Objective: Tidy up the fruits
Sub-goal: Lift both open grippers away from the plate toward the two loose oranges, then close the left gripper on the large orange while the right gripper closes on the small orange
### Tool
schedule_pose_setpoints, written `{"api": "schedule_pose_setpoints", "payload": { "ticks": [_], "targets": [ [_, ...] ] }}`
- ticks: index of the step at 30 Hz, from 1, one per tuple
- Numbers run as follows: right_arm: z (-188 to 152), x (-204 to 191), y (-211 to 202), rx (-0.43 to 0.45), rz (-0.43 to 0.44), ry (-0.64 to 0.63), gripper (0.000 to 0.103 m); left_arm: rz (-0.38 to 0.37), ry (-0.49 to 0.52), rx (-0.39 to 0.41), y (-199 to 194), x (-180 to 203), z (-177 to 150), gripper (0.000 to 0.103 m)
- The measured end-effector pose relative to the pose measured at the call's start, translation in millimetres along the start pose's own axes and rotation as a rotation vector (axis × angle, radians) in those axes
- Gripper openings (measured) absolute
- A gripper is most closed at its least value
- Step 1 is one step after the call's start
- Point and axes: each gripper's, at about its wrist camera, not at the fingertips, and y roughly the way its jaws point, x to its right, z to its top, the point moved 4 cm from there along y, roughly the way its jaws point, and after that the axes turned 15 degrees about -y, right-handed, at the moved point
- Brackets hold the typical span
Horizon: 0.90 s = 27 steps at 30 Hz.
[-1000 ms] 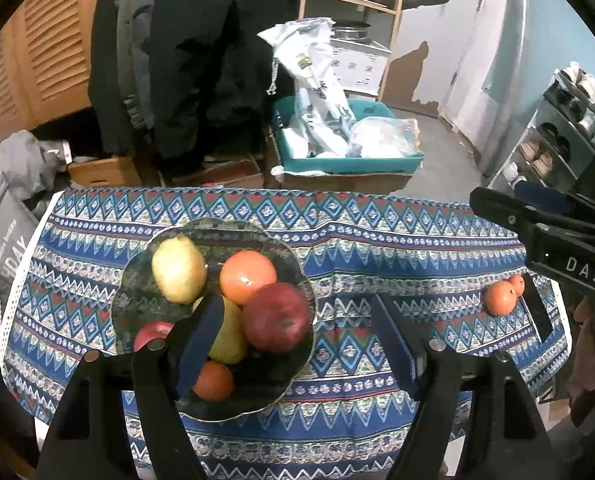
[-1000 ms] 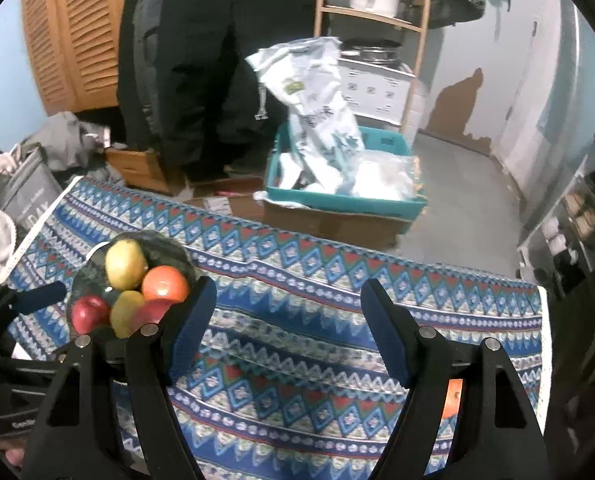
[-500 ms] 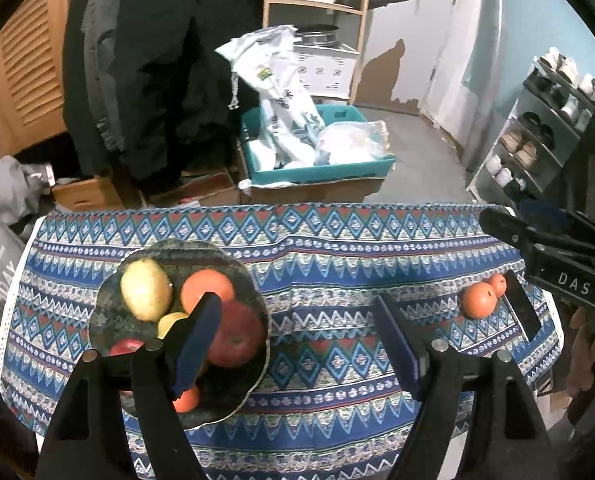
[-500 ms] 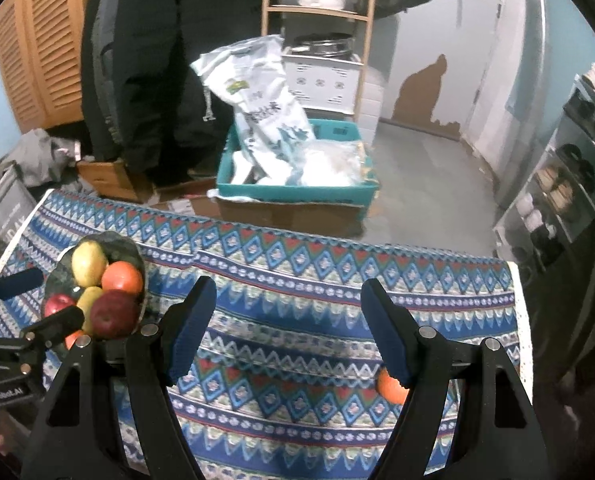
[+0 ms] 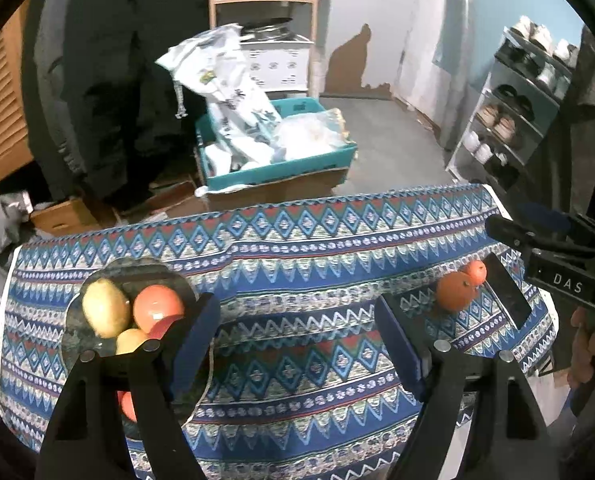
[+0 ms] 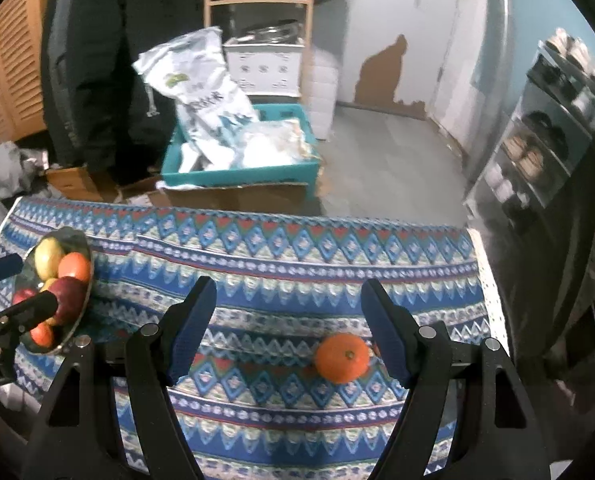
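Hovering over the patterned cloth (image 6: 281, 248), the right gripper (image 6: 289, 328) has its jaws spread with nothing held; an orange (image 6: 342, 358) lies on the cloth just inside its right finger (image 6: 385, 340). The left gripper (image 5: 297, 344) has just been opening its jaws, and only bare cloth lies between them. By its left finger (image 5: 195, 336) sits a dark bowl (image 5: 153, 270) holding a yellow pear (image 5: 105, 308), an orange fruit (image 5: 157, 308) and others. A smaller orange (image 5: 474, 271) touches the first near the cloth's right end.
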Motion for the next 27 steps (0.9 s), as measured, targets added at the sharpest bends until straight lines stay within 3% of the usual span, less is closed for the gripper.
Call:
{"api": "schedule_pose_setpoints", "payload": {
  "ticks": [11,16,27],
  "targets": [
    [-36.2,56.7,11.9,-0.056,-0.041,0.079,0.076,-0.02,0.084,-0.033,24.7,51.6,-5.3,0.081],
    [-54.5,79.2,26.4,-0.108,-0.045,0.104,0.076,-0.038,0.106,-0.063,39.9,69.0,-7.6,0.086],
    [-83.0,93.9,74.1,-0.223,-0.002,0.102,0.076,-0.052,0.119,-0.145,90.4,90.9,-13.0,0.087]
  ]
}}
